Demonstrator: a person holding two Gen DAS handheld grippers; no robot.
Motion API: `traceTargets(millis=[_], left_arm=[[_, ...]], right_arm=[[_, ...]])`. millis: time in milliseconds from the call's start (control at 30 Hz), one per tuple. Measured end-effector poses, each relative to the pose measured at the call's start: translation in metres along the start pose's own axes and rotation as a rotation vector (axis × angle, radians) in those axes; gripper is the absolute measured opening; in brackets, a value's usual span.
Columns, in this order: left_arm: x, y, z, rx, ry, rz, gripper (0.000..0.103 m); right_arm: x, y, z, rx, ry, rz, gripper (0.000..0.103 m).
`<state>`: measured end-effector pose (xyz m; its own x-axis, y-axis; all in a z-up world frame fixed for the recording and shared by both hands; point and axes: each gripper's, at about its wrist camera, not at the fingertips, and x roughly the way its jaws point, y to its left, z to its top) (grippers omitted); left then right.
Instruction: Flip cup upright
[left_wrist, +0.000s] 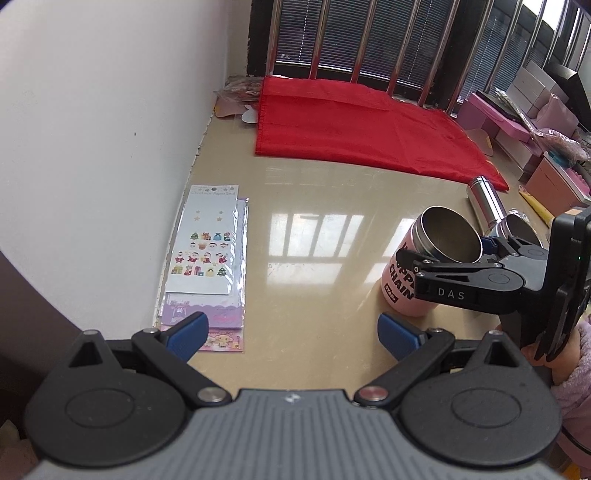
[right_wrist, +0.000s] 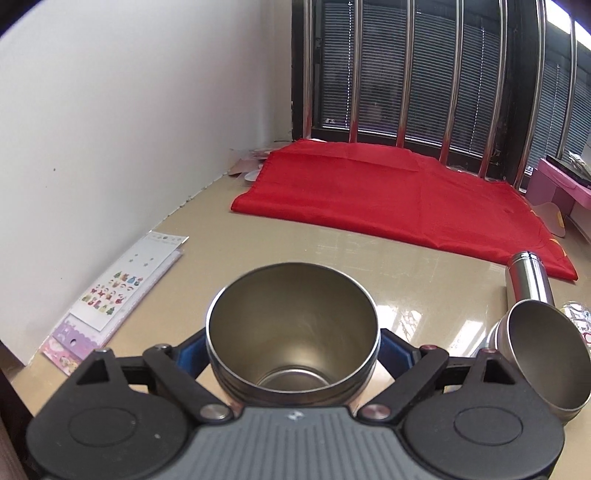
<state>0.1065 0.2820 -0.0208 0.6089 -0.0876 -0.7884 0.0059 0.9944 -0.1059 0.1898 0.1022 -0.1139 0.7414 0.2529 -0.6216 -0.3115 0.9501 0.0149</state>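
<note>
A pink cup with black lettering and a steel inside stands upright on the beige table, mouth up. My right gripper is shut on the pink cup near its rim. In the right wrist view the cup fills the space between the blue pads, and I look down into it. My left gripper is open and empty, low over the table, to the left of the cup.
A red cloth lies at the back by the barred window. Sticker sheets lie along the white wall at left. A steel flask lies on its side, and a second steel cup is at right. Pink boxes are far right.
</note>
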Motion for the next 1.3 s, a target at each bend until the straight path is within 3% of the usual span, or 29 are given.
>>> traceTargets(millis=[200, 333, 367, 467, 633, 833, 1000, 1300], left_arm=[[-0.040, -0.028, -0.021, -0.046, -0.136, 0.043, 0.101], [-0.076, -0.071, -0.069, -0.097, -0.259, 0.145, 0.103], [-0.082, -0.082, -0.080, -0.103, -0.284, 0.167, 0.103], [-0.098, -0.128, -0.120, -0.122, -0.346, 0.238, 0.103], [-0.095, -0.172, -0.171, -0.146, -0.374, 0.164, 0.103], [-0.082, -0.189, -0.207, -0.100, -0.399, 0.116, 0.103], [-0.088, -0.199, -0.215, -0.049, -0.427, 0.101, 0.103], [-0.095, -0.206, -0.212, -0.030, -0.431, 0.084, 0.103]], right_arm=[[-0.071, -0.004, -0.011, -0.031, -0.167, 0.015, 0.096], [-0.136, -0.027, -0.048, -0.052, -0.298, 0.080, 0.097], [-0.152, -0.037, -0.060, -0.048, -0.320, 0.100, 0.102], [-0.192, -0.069, -0.095, -0.029, -0.349, 0.124, 0.103], [-0.229, -0.105, -0.145, -0.030, -0.321, 0.063, 0.103], [-0.256, -0.119, -0.190, 0.020, -0.332, -0.055, 0.103], [-0.271, -0.121, -0.214, 0.048, -0.341, -0.092, 0.103], [-0.283, -0.125, -0.215, 0.069, -0.345, -0.115, 0.103]])
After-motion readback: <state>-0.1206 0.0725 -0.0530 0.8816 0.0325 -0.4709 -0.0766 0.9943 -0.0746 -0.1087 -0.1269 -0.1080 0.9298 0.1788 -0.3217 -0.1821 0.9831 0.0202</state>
